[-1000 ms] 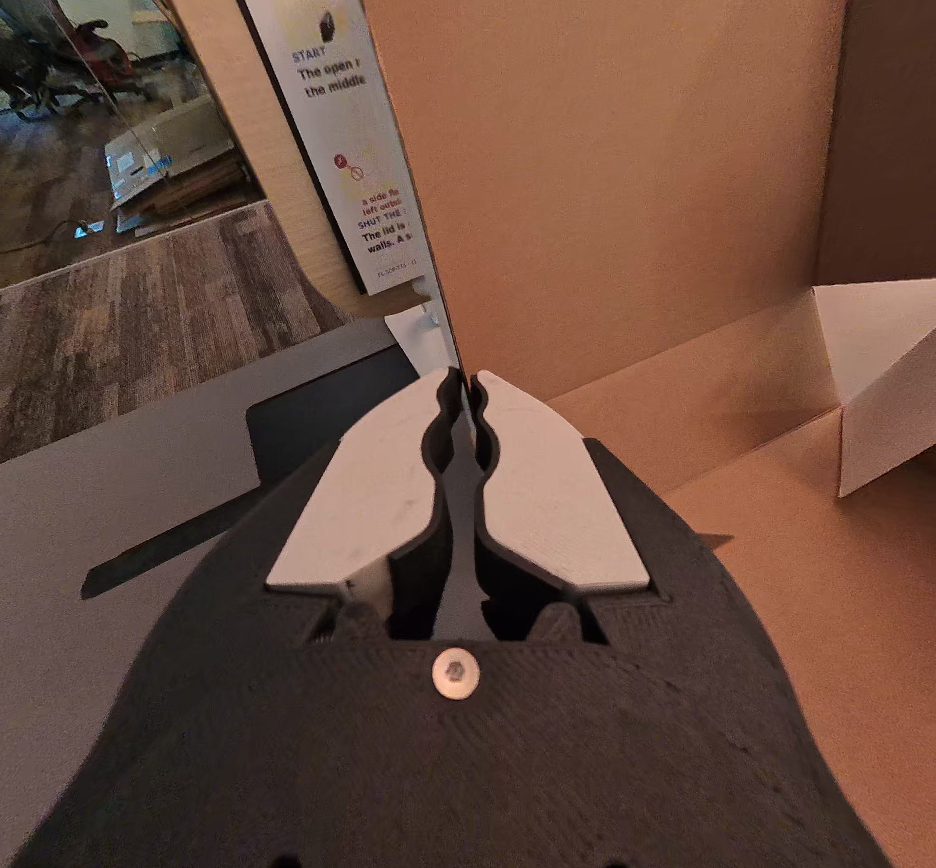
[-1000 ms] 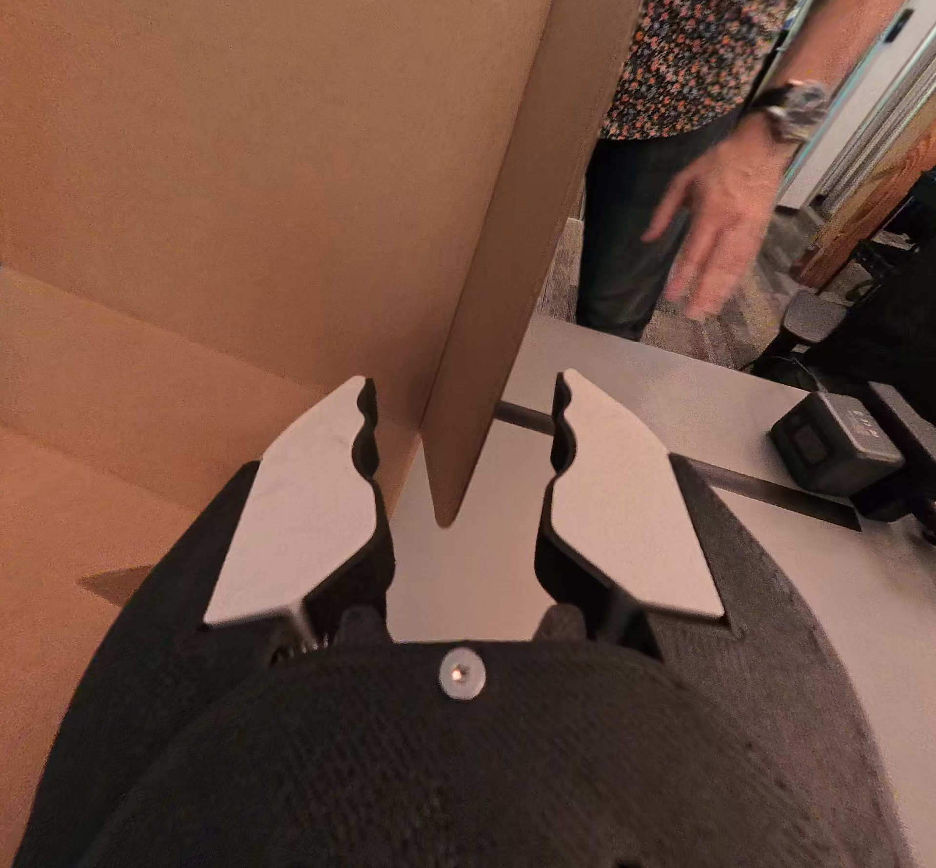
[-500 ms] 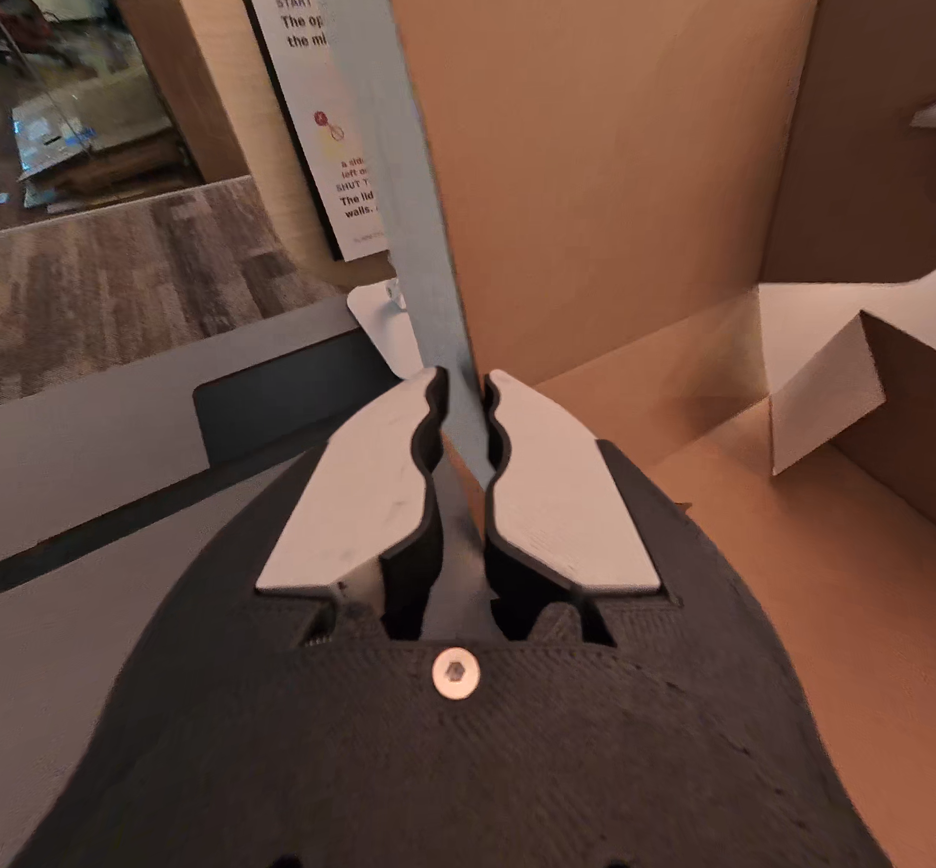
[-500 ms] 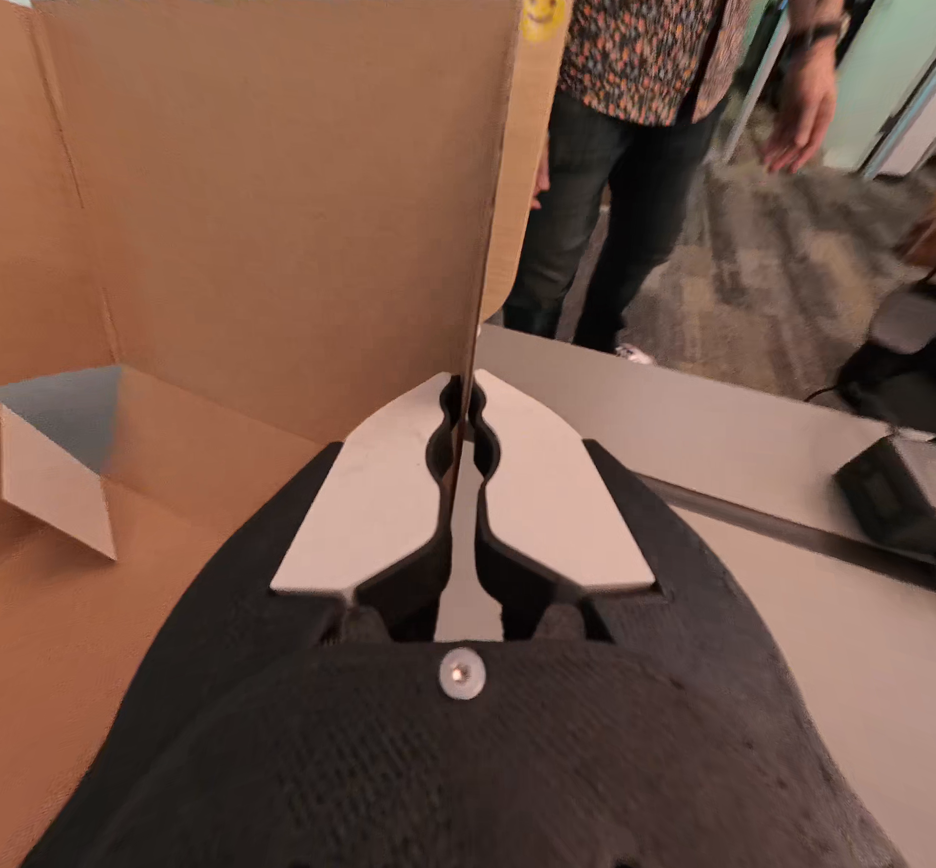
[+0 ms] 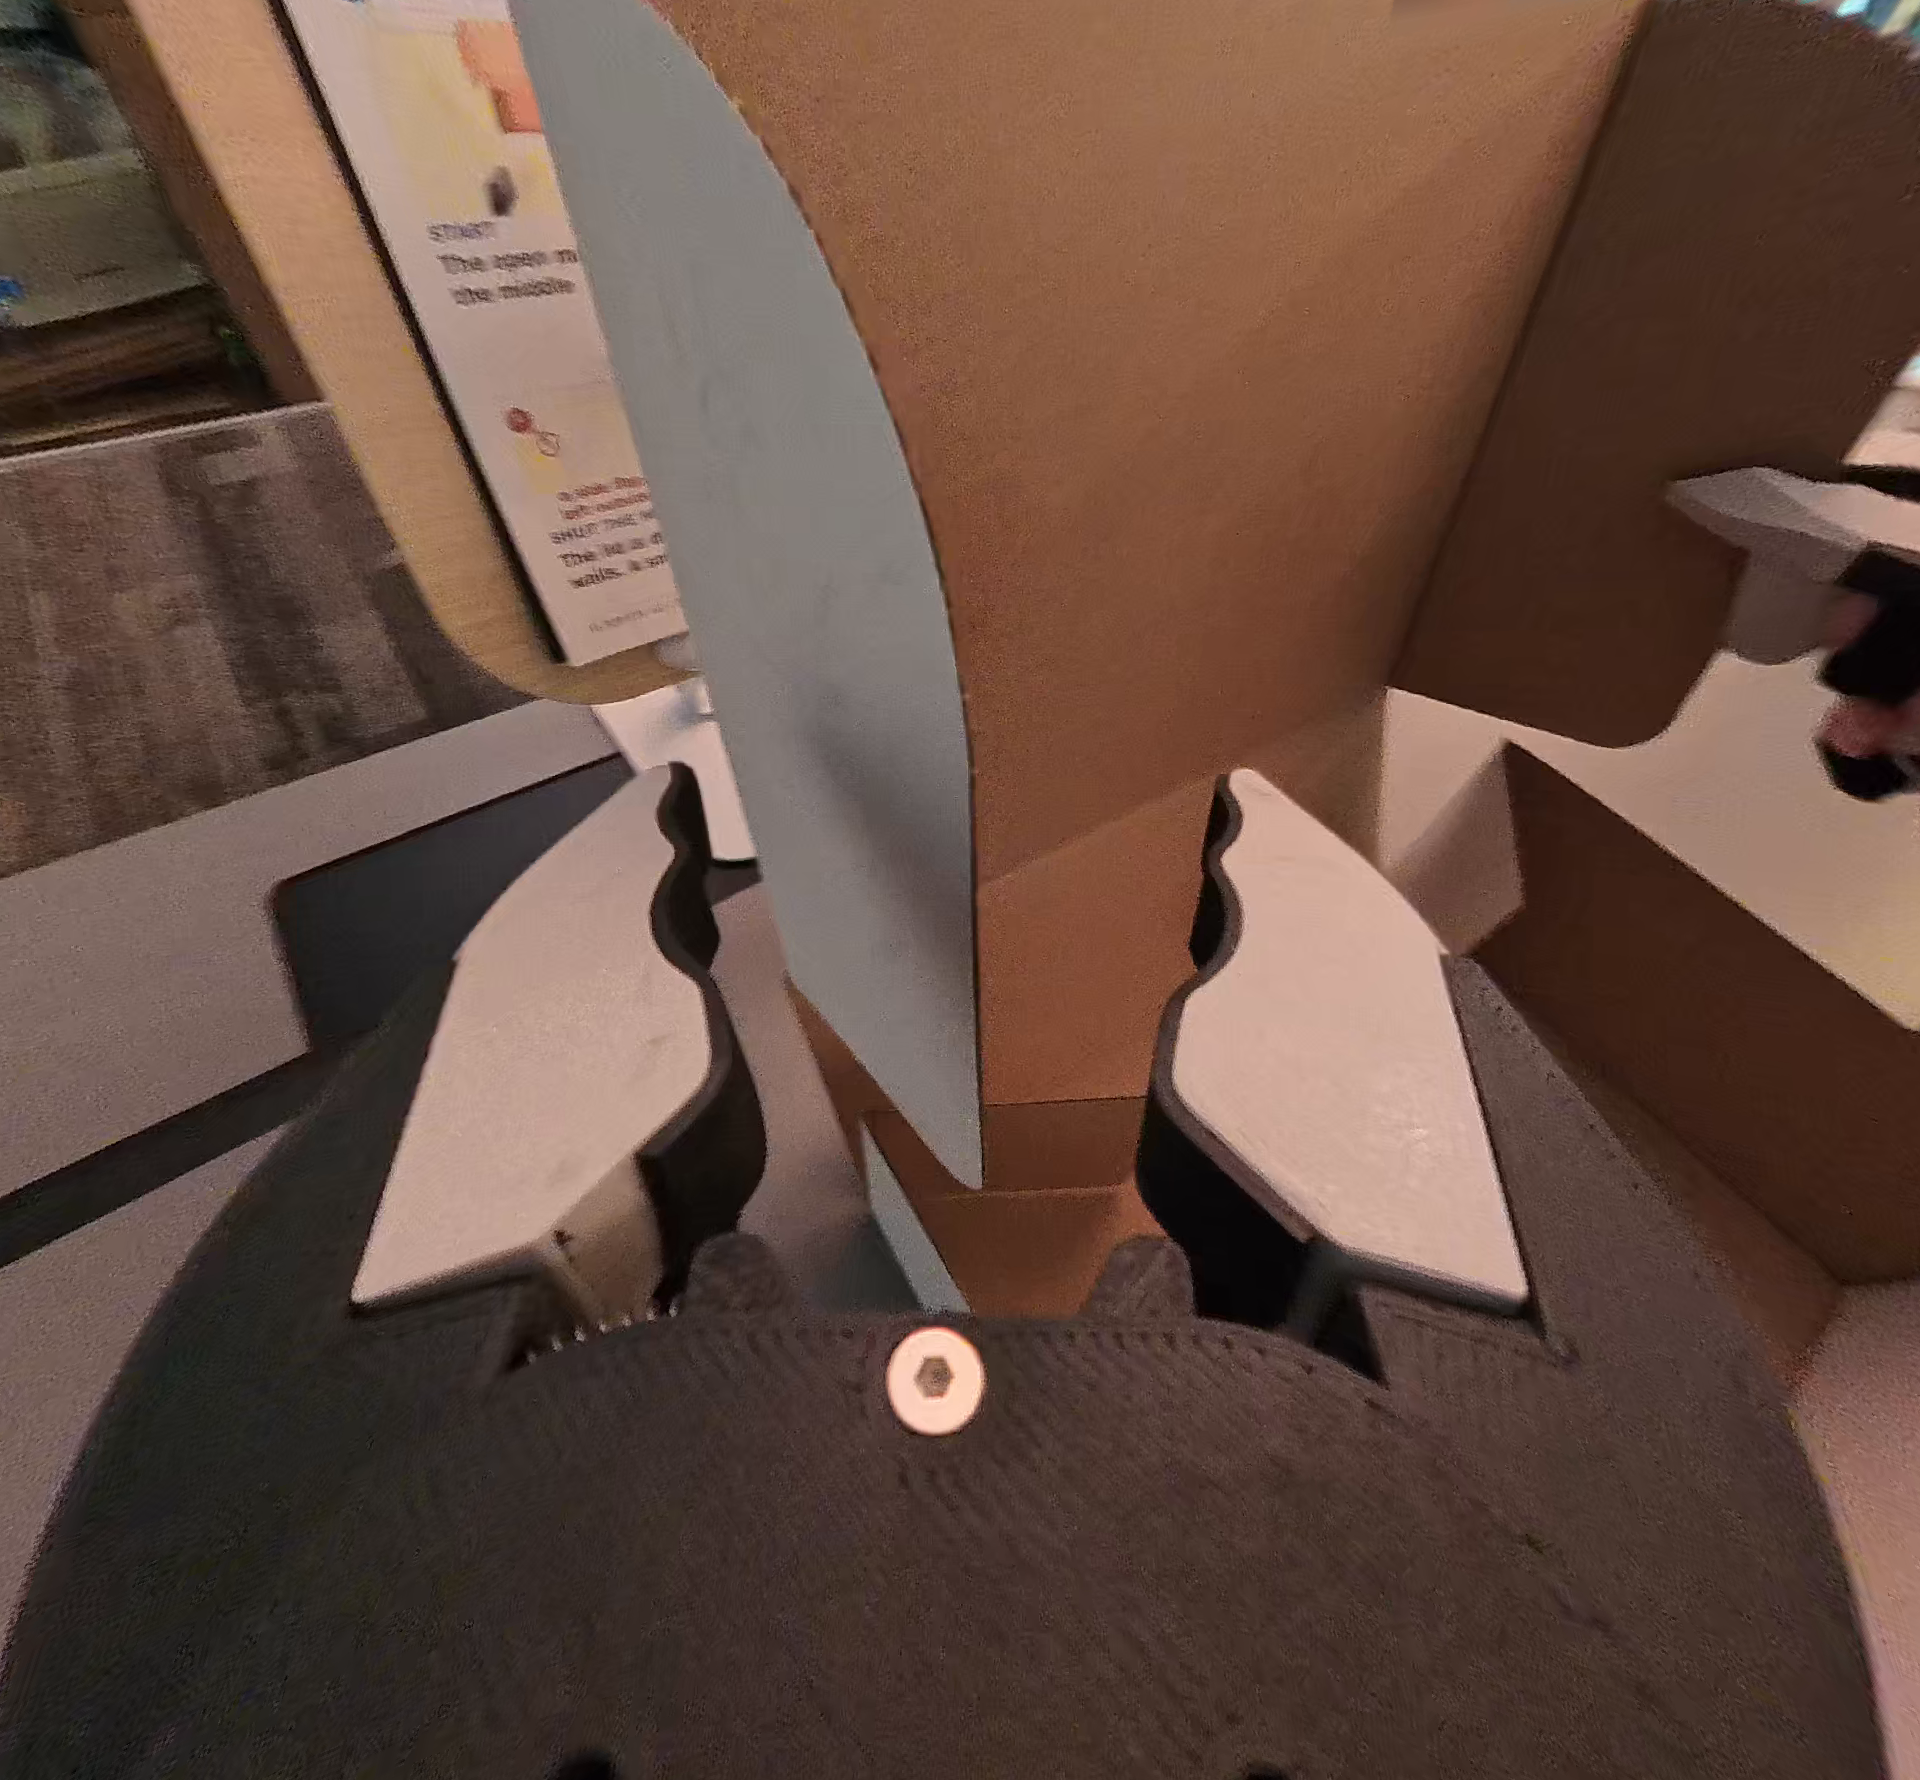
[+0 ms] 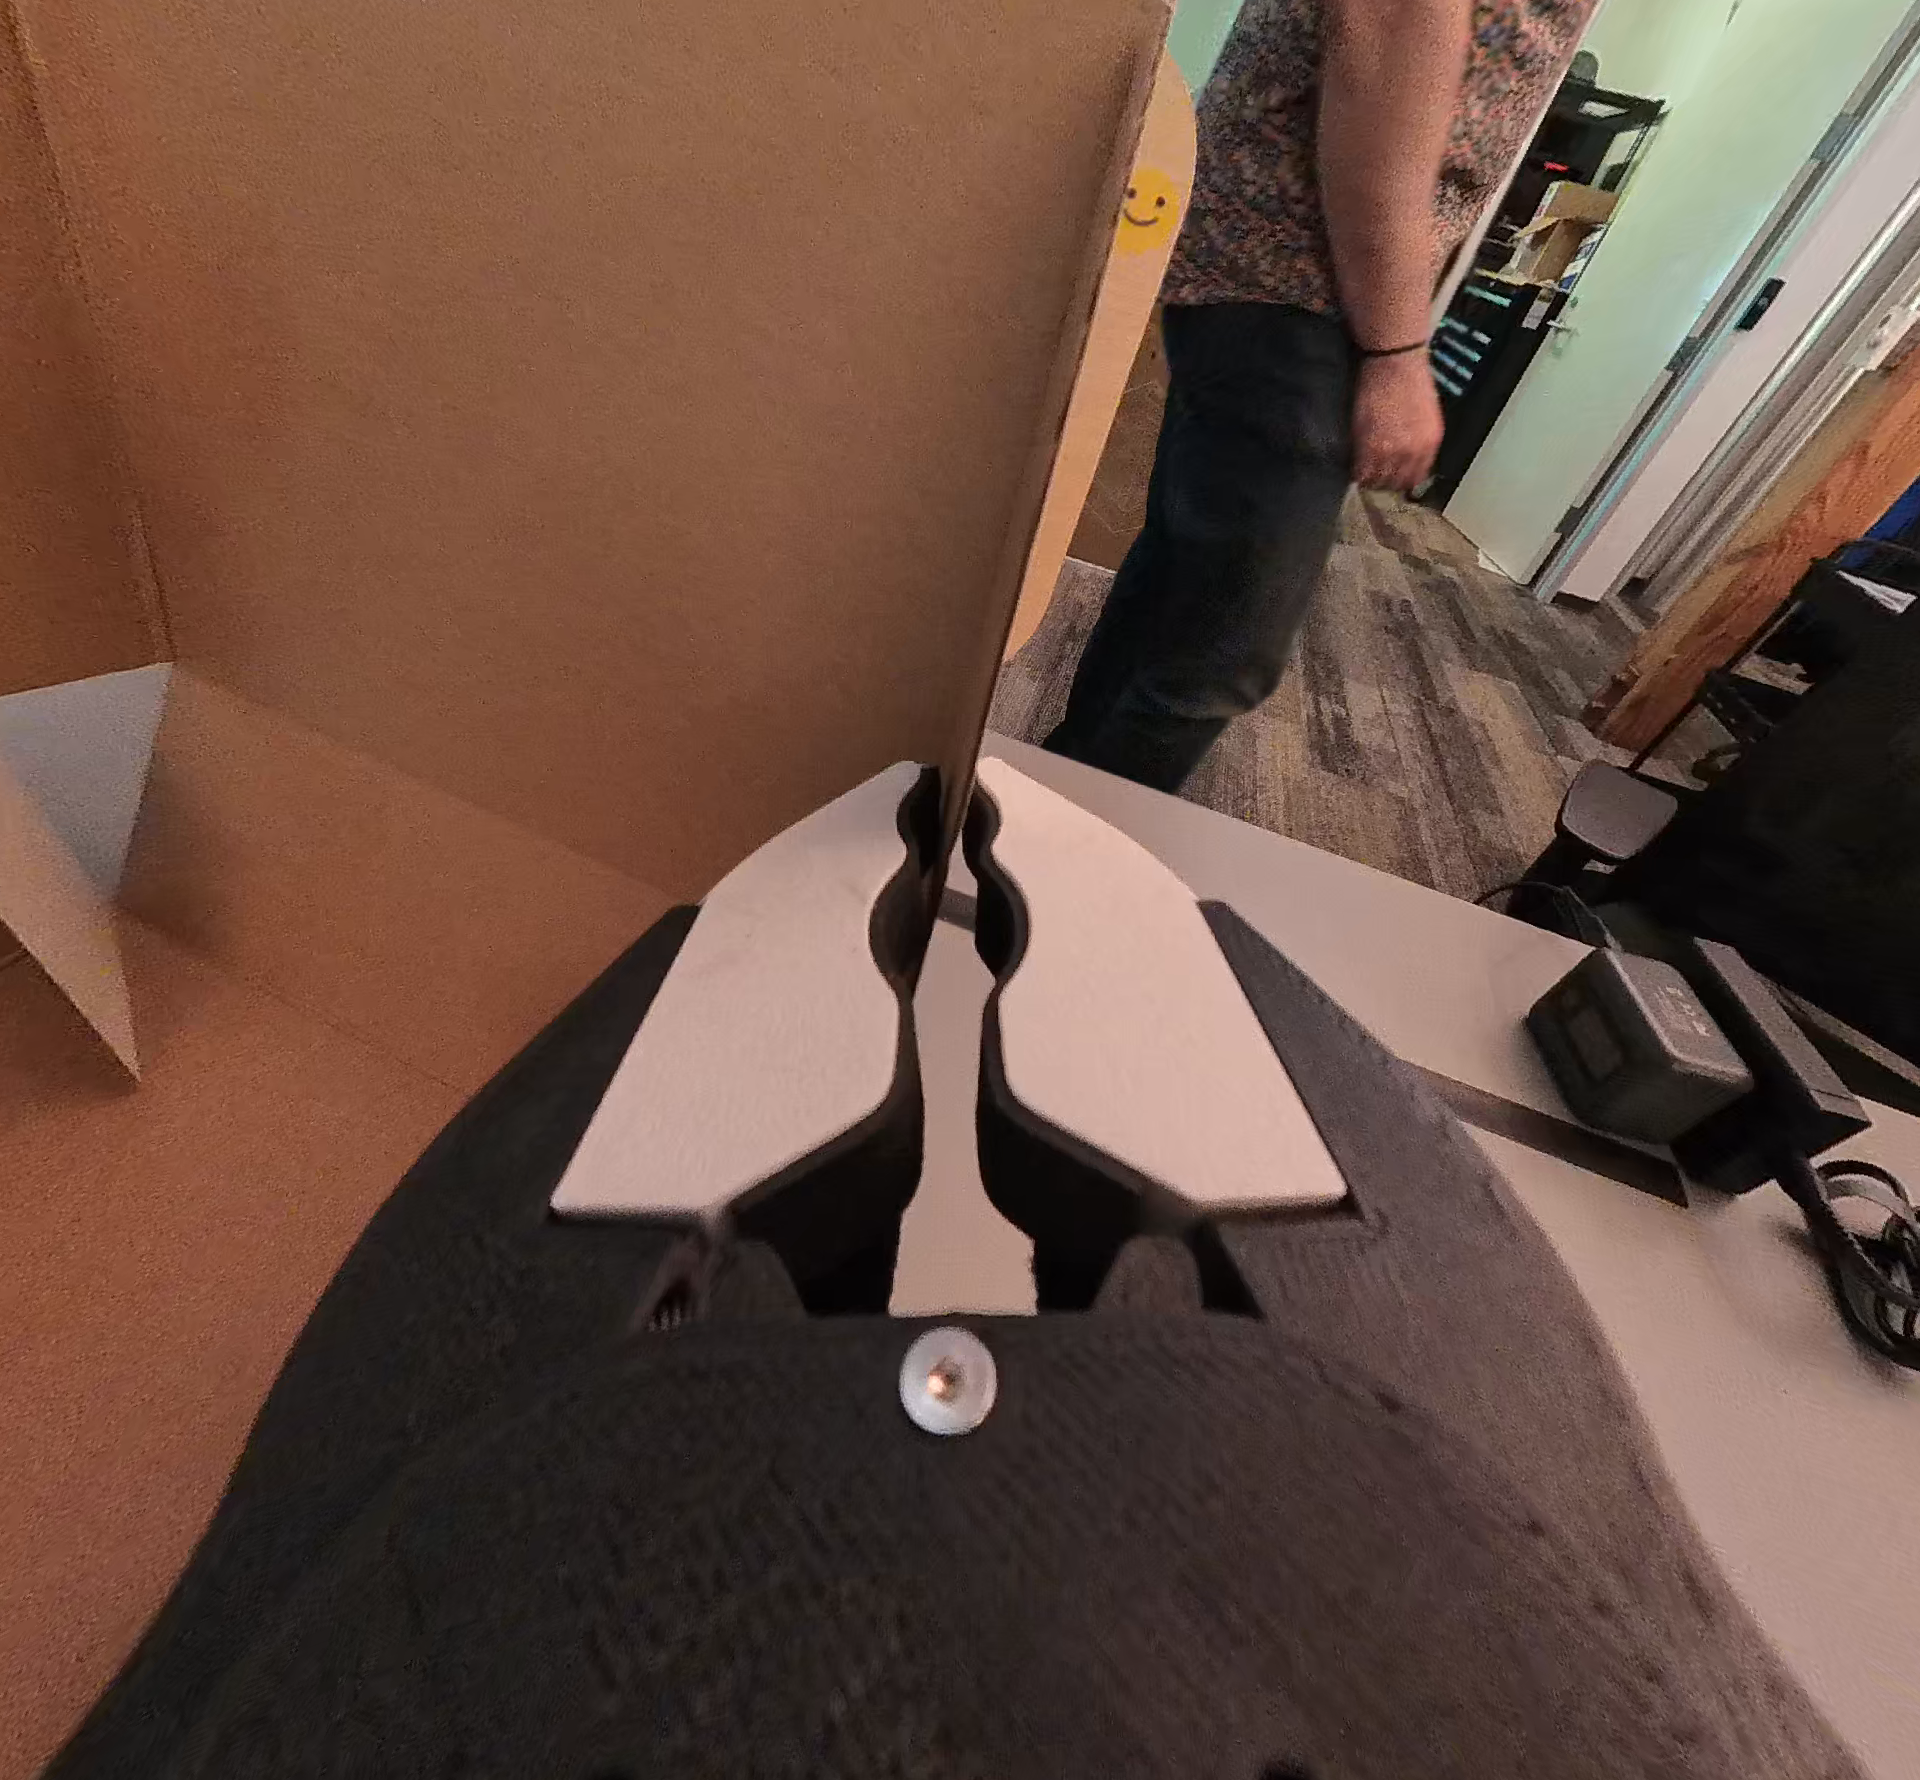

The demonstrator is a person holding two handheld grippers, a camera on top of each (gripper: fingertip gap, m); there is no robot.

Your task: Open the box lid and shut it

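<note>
The cardboard box's lid (image 5: 1195,328) stands upright, brown inner face toward me. Its left side flap (image 5: 769,483), grey-blue outside, stands between my left gripper's (image 5: 951,780) fingers, which are open and not touching it. The right side flap (image 5: 1662,380) folds forward at the right, and one white finger of my right gripper (image 5: 1766,535) shows beside it. In the right wrist view, my right gripper (image 6: 954,785) is shut on the right side flap's (image 6: 1039,483) lower edge, seen edge-on. The box floor (image 6: 208,1211) lies to its left.
A white folded corner flap (image 6: 73,847) stands inside the box. A person (image 6: 1299,380) stands beyond the grey table (image 6: 1351,920). A black device (image 6: 1631,1044) with a cable sits at the right. An instruction poster (image 5: 499,328) stands behind the lid at the left.
My left gripper has opened and let go of the left side flap. My right gripper, open one second ago, has shut on the right side flap. The person has moved to the right.
</note>
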